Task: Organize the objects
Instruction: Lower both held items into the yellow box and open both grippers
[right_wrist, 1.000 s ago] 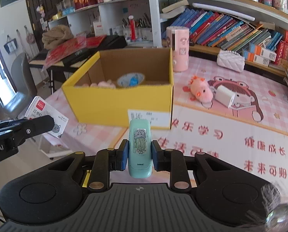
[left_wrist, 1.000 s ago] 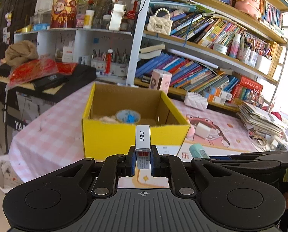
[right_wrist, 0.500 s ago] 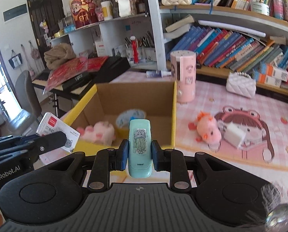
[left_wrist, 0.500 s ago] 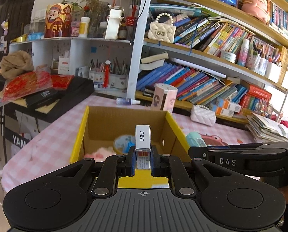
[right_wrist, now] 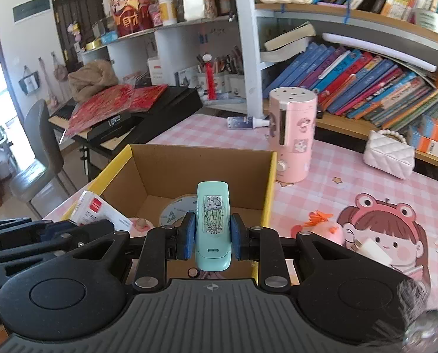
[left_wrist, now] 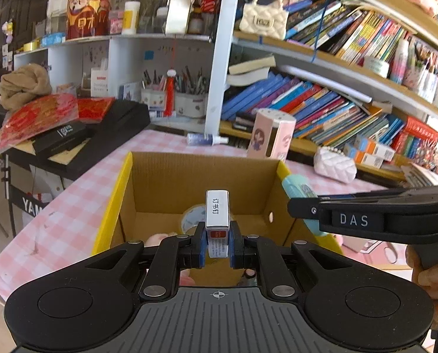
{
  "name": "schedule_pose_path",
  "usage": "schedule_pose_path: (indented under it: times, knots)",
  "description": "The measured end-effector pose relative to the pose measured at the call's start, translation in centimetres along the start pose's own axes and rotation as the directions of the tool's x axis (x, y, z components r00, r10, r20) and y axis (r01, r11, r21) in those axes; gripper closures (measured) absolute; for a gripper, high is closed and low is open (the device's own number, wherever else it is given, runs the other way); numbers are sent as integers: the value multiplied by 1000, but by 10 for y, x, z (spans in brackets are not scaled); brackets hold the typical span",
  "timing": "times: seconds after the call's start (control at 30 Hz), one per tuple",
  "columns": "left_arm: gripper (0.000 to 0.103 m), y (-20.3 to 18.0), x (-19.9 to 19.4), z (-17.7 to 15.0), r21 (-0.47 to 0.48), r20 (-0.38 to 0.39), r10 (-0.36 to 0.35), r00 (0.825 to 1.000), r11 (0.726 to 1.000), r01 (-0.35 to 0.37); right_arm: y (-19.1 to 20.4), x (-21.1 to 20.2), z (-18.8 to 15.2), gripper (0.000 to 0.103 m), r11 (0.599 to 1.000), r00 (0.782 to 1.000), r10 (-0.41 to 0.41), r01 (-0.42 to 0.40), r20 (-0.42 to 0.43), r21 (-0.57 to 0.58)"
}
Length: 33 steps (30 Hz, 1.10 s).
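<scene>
the left gripper (left_wrist: 217,245) clamps a small silver-and-white box of staples (left_wrist: 217,220) between its blue fingers (left_wrist: 200,245), over the open yellow cardboard box (left_wrist: 113,203) on the pink checked desk (left_wrist: 66,223). the right gripper (right_wrist: 210,239) pinches a mint green stapler-like case (right_wrist: 212,223) above the same box. inside lie a round blue-rimmed disc (right_wrist: 174,213) and, perhaps, a pink plush toy (right_wrist: 141,223).
</scene>
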<state>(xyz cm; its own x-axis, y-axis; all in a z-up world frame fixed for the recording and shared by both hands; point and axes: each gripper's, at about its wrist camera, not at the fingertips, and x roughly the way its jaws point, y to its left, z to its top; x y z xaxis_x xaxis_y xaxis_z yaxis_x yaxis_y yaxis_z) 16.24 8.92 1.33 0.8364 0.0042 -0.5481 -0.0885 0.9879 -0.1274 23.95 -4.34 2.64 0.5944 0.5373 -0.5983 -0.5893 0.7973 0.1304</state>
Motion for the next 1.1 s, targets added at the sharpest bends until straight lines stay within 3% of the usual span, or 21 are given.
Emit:
schedule_pose_path:
  times: [1.1]
  knots:
    - [90,0,52,-15,78,-170,52,984,996,-40,14,84,6,80,986,981,39,-68,-189,-149]
